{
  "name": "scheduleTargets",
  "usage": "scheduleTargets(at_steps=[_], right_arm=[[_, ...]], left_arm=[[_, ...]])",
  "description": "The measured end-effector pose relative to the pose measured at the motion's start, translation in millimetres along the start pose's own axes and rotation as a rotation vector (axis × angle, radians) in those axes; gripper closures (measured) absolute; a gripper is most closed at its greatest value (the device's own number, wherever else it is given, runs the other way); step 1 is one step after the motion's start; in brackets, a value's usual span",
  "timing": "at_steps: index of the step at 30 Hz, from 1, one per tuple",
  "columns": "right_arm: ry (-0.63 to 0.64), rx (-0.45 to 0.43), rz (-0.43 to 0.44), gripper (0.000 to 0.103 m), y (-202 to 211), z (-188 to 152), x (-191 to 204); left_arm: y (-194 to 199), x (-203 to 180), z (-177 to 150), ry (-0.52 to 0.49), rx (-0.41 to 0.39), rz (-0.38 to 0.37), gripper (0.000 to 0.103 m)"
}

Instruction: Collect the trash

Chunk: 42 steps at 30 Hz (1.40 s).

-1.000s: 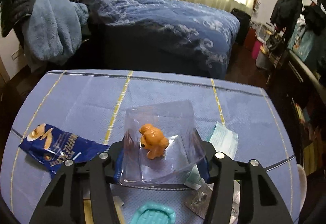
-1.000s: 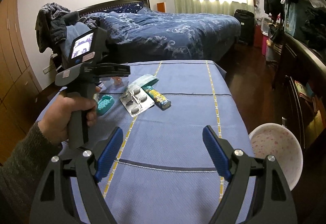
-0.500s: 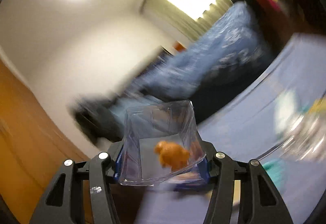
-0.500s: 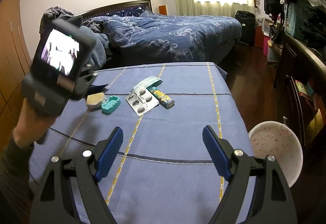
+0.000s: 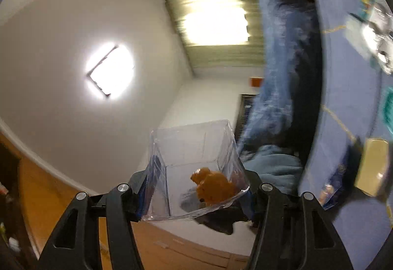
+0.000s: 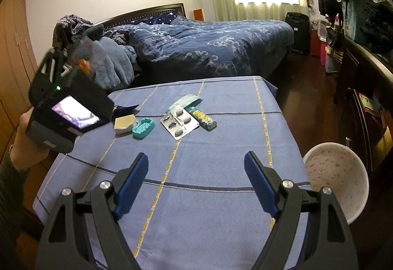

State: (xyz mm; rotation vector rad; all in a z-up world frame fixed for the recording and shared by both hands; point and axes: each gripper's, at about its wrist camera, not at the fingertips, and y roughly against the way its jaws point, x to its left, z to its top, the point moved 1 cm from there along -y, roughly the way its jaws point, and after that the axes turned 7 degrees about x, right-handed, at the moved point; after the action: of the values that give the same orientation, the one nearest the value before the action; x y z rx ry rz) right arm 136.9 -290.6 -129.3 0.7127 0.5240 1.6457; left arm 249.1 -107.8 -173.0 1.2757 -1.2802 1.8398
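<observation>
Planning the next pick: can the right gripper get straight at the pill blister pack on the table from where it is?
Probably yes. The right gripper is open and empty, and the blister pack lies ahead of it across bare tablecloth. The left gripper, holding the clear box, is off to the side.

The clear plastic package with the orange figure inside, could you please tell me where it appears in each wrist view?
Left wrist view: the clear plastic package sits bottom centre, clamped in the left gripper, orange figure inside.
Right wrist view: the package is far left, upper middle, raised off the table in the left gripper.
Shared landmark: the blue bed.
</observation>
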Motion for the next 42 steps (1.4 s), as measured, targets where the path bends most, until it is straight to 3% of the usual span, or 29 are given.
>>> scheduleTargets(at_steps=[1,2,4,5,6,7,9,12,14,19,24,29,33,40,41,42], right_arm=[[-0.005,-0.002,0.004,0.022,1,0,0],[-0.006,-0.003,0.006,0.022,1,1,0],[-0.012,-0.007,0.010,0.022,3,0,-2],[-0.016,-0.005,0.012,0.022,3,1,-2],[-0.023,-0.001,0.019,0.022,2,2,-2],[-0.027,0.002,0.028,0.022,2,3,-2],[-0.030,0.001,0.044,0.022,1,2,-1],[-0.037,0.019,0.050,0.022,-5,3,0],[-0.030,0.032,0.051,0.022,-11,5,5],[0.002,0.078,0.063,0.022,-37,9,21],[0.073,0.076,-0.053,0.022,-40,-2,29],[0.057,0.034,-0.147,0.022,-4,-18,-8],[0.031,0.073,-0.223,0.022,10,-39,-36],[0.033,0.140,-0.154,0.022,-26,-41,-32],[0.038,0.152,-0.145,0.024,-36,-39,-29],[0.041,0.162,-0.141,0.033,-42,-37,-27]], left_arm=[[3,-7,-4,-0.057,-0.029,0.050,0.045],[7,-2,-6,-0.032,-0.033,0.071,0.045],[8,9,-8,0.034,-0.009,-0.033,0.045],[10,-1,-9,-0.028,-0.031,-0.048,0.045],[13,-9,-10,-0.080,-0.050,-0.014,0.045],[13,-9,-12,-0.073,-0.043,-0.025,0.044],[8,7,-11,0.045,0.021,-0.148,0.043],[-8,44,-18,0.339,0.148,-0.435,0.042],[-16,56,-25,0.470,0.184,-0.543,0.042],[-30,80,-51,0.763,0.290,-0.733,0.039],[-27,98,-87,1.036,0.343,-0.897,0.039],[-18,106,-100,1.142,0.343,-0.949,0.039],[-5,116,-104,1.175,0.328,-0.970,0.039],[14,125,-92,1.181,0.279,-1.018,0.039],[15,125,-92,1.178,0.276,-1.020,0.039],[16,126,-91,1.175,0.274,-1.021,0.039]])
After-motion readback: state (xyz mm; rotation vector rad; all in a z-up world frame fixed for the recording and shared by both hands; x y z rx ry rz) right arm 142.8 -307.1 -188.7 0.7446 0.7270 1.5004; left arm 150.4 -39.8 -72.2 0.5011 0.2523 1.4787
